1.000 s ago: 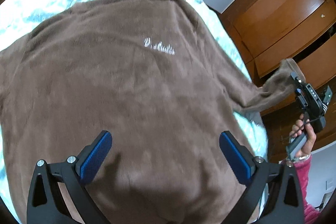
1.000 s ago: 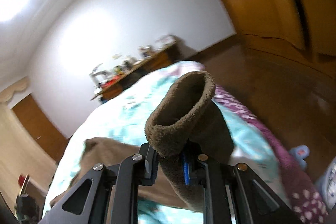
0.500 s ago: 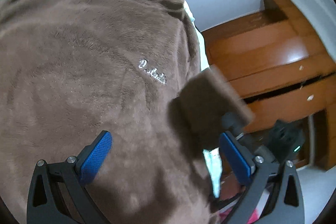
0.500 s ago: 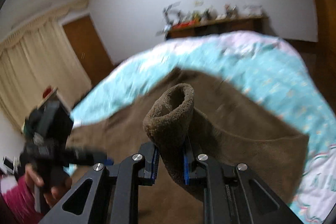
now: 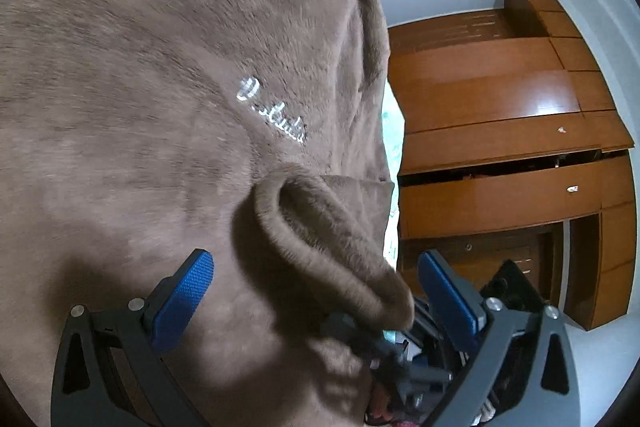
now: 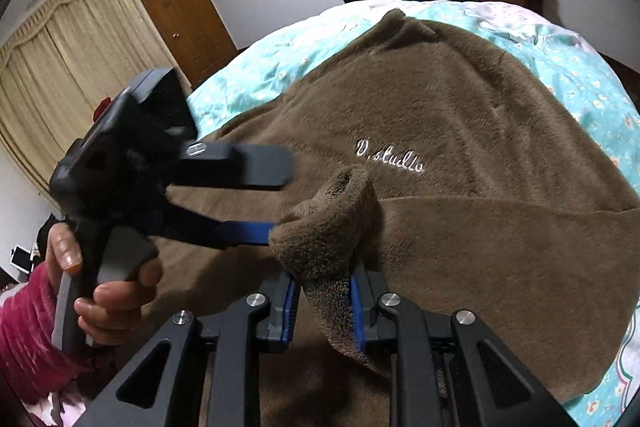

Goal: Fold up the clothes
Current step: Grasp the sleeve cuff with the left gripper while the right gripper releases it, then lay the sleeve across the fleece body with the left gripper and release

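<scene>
From my left wrist, my left gripper [image 5: 316, 291] hangs with its blue pads spread wide and nothing between them, low over the brown sweater [image 5: 140, 87], which lies spread on the bed. The sleeve cuff [image 5: 320, 227] sits just ahead of my pads, brought in over the chest below the white lettering [image 5: 272, 115]. A wooden wardrobe [image 5: 500, 147] stands beyond the bed's edge.

From my right wrist, my right gripper [image 6: 322, 303] is clamped on the cuff, the fleece pinched between both pads. The sleeve crosses the sweater's front, so I judge one sleeve fold is nearly laid but not let go. The sweater's body lies flat and full width on the flowered bedspread [image 6: 580, 75]; its far side and hem are not folded in as far as I can see. My hand [image 6: 100, 279] holds the left gripper beside the cuff.
</scene>
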Demonstrator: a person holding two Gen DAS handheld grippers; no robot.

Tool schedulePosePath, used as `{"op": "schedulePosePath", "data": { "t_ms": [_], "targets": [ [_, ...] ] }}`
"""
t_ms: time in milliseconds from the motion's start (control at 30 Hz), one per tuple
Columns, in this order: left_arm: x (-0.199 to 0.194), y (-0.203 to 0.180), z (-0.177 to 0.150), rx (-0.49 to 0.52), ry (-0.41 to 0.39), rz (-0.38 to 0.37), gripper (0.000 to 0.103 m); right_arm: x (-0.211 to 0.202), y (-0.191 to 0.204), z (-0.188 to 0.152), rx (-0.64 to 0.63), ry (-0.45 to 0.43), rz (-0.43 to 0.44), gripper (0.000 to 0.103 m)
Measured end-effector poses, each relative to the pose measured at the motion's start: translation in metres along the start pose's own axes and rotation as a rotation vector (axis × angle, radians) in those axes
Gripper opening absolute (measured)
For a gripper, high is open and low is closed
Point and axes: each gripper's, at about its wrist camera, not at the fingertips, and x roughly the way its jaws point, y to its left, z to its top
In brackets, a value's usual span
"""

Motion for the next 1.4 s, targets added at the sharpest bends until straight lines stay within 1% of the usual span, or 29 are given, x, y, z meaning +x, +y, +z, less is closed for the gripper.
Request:
{"op": "schedulePosePath", "data": {
  "t_ms": [133,200,233,267,367,467,500,567,600,633,667,733,767,833,933,1000,1200,1300,1400],
  "targets": [
    [0.021,-0.007,0.005,-0.011,0.040,-0.005,0.102,0.004,0.002,-0.002,-0.017,0.001,0.002,0.026],
    [0.027,-0.008,0.007,-0.024,0.048,-0.011,0.102,0.002,0.003,-0.004,-0.022,-0.004,0.011,0.034],
    [0.030,-0.008,0.008,-0.034,0.050,-0.011,0.102,0.001,0.003,-0.005,-0.025,-0.006,0.015,0.050],
    [0.032,-0.007,0.009,-0.044,0.050,-0.010,0.102,0.000,0.004,-0.006,-0.028,-0.009,0.020,0.062],
    [0.037,-0.005,0.010,-0.063,0.056,0.002,0.101,-0.003,0.005,-0.008,-0.036,-0.017,0.033,0.064],
    [0.043,-0.004,0.008,-0.061,0.067,0.013,0.098,-0.006,0.007,-0.011,-0.044,-0.024,0.046,0.064],
    [0.045,-0.003,0.007,-0.057,0.071,0.017,0.095,-0.009,0.005,-0.012,-0.035,-0.034,0.051,0.064],
    [0.049,-0.005,0.005,-0.041,0.079,0.030,0.086,-0.020,0.000,-0.014,-0.003,-0.062,0.063,0.064],
    [0.053,-0.005,0.004,-0.040,0.086,0.036,0.075,-0.025,-0.002,-0.016,0.013,-0.076,0.069,0.064],
    [0.057,-0.005,0.004,-0.039,0.093,0.043,0.060,-0.030,-0.005,-0.017,0.031,-0.091,0.072,0.065],
    [0.061,-0.006,0.003,-0.038,0.099,0.051,0.053,-0.035,-0.009,-0.018,0.051,-0.105,0.073,0.066],
    [0.067,-0.008,0.002,-0.023,0.109,0.081,0.021,-0.042,-0.014,-0.022,0.082,-0.124,0.072,0.066],
    [0.068,-0.011,0.001,-0.011,0.107,0.096,0.015,-0.045,-0.016,-0.023,0.093,-0.131,0.069,0.066],
    [0.068,-0.020,0.001,0.015,0.089,0.111,0.013,-0.049,-0.019,-0.026,0.108,-0.144,0.061,0.066],
    [0.057,-0.039,0.010,0.067,0.039,0.096,0.012,-0.054,-0.019,-0.028,0.114,-0.155,0.054,0.066],
    [0.043,-0.054,0.021,0.093,0.000,0.077,0.012,-0.060,-0.017,-0.030,0.111,-0.158,0.046,0.066],
    [-0.014,-0.087,0.053,0.156,-0.150,0.062,0.012,-0.071,-0.019,-0.035,0.125,-0.168,0.017,0.066],
    [-0.043,-0.083,0.063,0.147,-0.209,0.078,0.012,-0.077,-0.032,-0.038,0.181,-0.175,0.009,0.066],
    [-0.070,-0.071,0.071,0.127,-0.253,0.113,0.012,-0.081,-0.048,-0.039,0.248,-0.176,-0.004,0.066]
  ]
}}
